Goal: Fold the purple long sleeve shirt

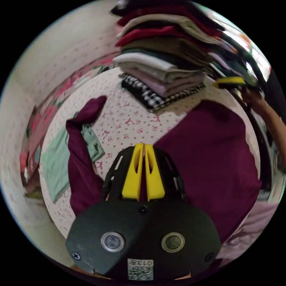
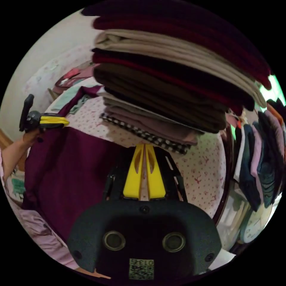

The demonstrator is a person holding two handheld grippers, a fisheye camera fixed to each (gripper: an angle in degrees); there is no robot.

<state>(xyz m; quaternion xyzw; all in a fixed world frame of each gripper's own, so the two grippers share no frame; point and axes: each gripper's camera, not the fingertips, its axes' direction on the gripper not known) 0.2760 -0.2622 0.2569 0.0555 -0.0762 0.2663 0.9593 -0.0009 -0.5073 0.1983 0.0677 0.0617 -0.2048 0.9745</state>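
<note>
The purple long sleeve shirt (image 1: 208, 155) is lying spread flat on a round table (image 1: 128, 119) covered by a white cloth with small pink bows. Its body is filling the near side of the table, and one sleeve (image 1: 79, 149) is stretching away across a pale green garment (image 1: 55, 166) at the far edge. No fold is showing yet, so the task looks to be at or near its start, with sleeves and body still to bring in.

In the left gripper view, the left gripper (image 1: 144, 146) is sitting over the shirt's edge with its yellow jaws closed together; whether any cloth is pinched between them cannot be told. The right gripper (image 1: 231, 82) is showing at the far side of the shirt.

In the right gripper view, the right gripper (image 2: 144, 147) is also showing its jaws closed to a thin slit, pointing toward the base of a tall stack of folded clothes (image 2: 178, 83); any grip on cloth cannot be made out.
</note>
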